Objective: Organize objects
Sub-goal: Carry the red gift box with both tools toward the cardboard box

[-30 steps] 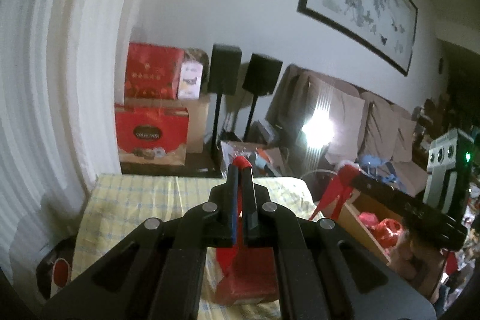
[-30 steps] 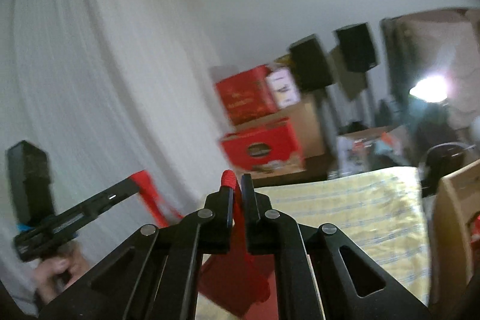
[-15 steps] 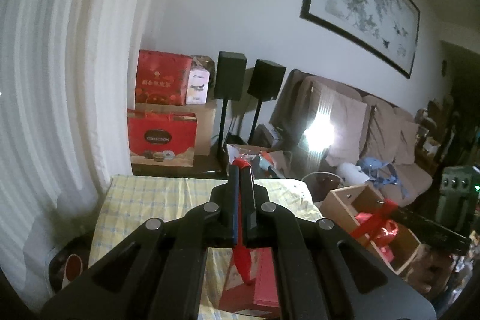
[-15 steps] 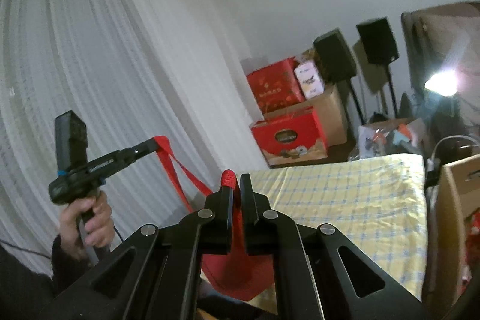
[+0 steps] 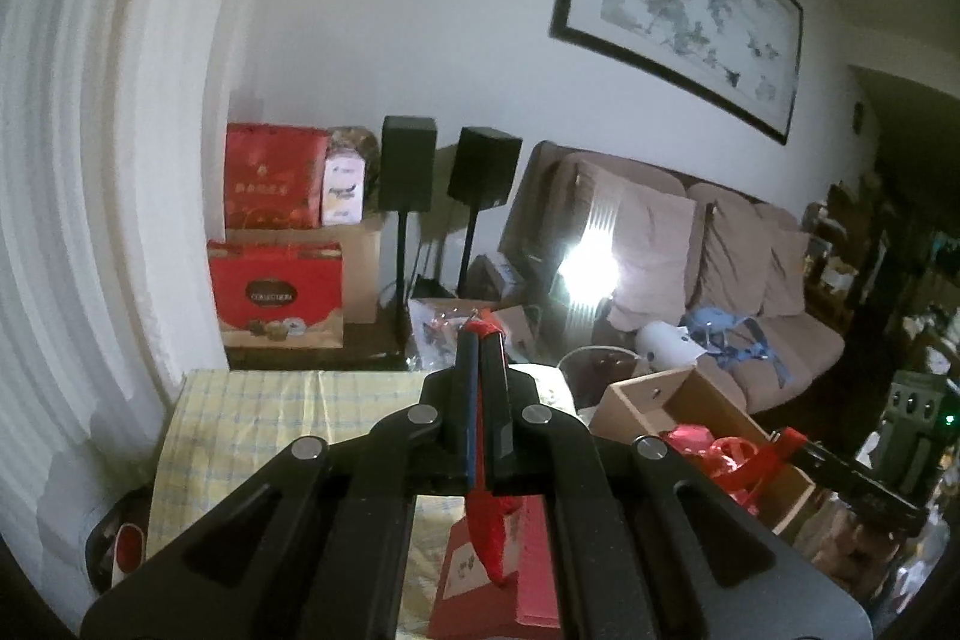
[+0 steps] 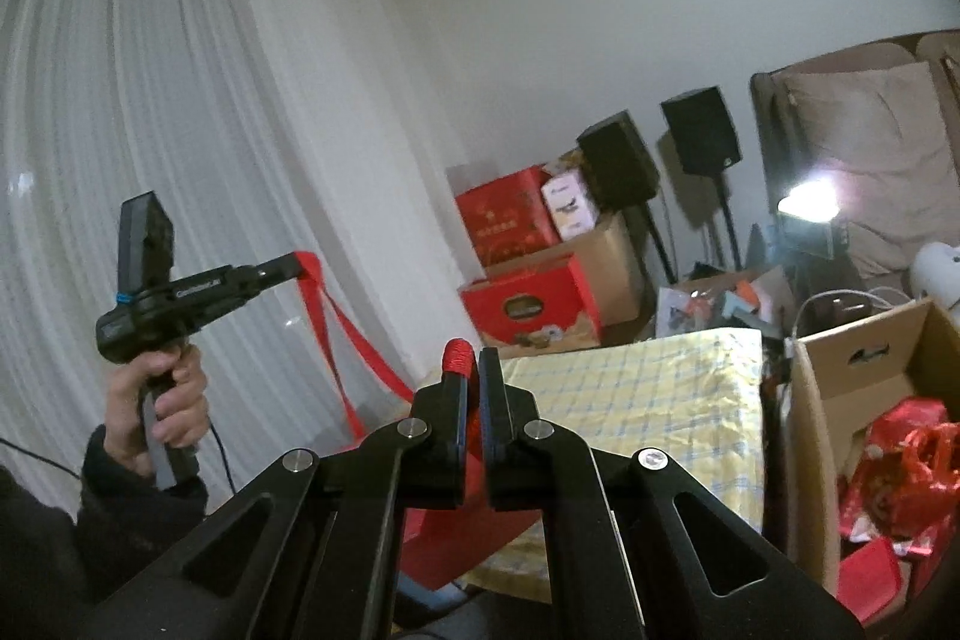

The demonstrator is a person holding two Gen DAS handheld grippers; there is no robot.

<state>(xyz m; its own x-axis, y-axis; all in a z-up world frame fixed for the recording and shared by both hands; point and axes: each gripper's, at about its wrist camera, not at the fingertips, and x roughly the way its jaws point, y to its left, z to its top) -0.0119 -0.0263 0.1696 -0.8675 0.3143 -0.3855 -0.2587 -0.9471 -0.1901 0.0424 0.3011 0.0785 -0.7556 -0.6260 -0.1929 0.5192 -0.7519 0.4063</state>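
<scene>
Left hand-held gripper (image 5: 480,340): occupying the lower centre of the left wrist view, fingers pressing together on a red ribbon handle (image 5: 487,532) that is hanging down between them toward a red gift bag (image 5: 480,586) at the bottom centre of the frame. The same gripper is appearing at middle left of the right wrist view (image 6: 297,267), a person's hand (image 6: 162,400) gripping its stock, the red ribbon trailing from its tip down toward lower centre. Right hand-held gripper (image 6: 471,370): filling the lower centre of its own view, jaws nearly closed and pinching a second red handle (image 6: 455,359), which is protruding above the left finger; the bag's red body (image 6: 462,532) is showing beneath the fingers. It is appearing again at lower right of the left wrist view (image 5: 786,439). The bag is sitting over the near edge of a tabletop covered by a yellow checked cloth (image 5: 270,418). A cardboard box (image 6: 852,376) holding red items is standing at right of the right wrist view, beside the tabletop. Red gift boxes (image 5: 276,292) are stacking against the wall at middle left of the left wrist view; two black speakers (image 5: 408,172) are standing beside them.
</scene>
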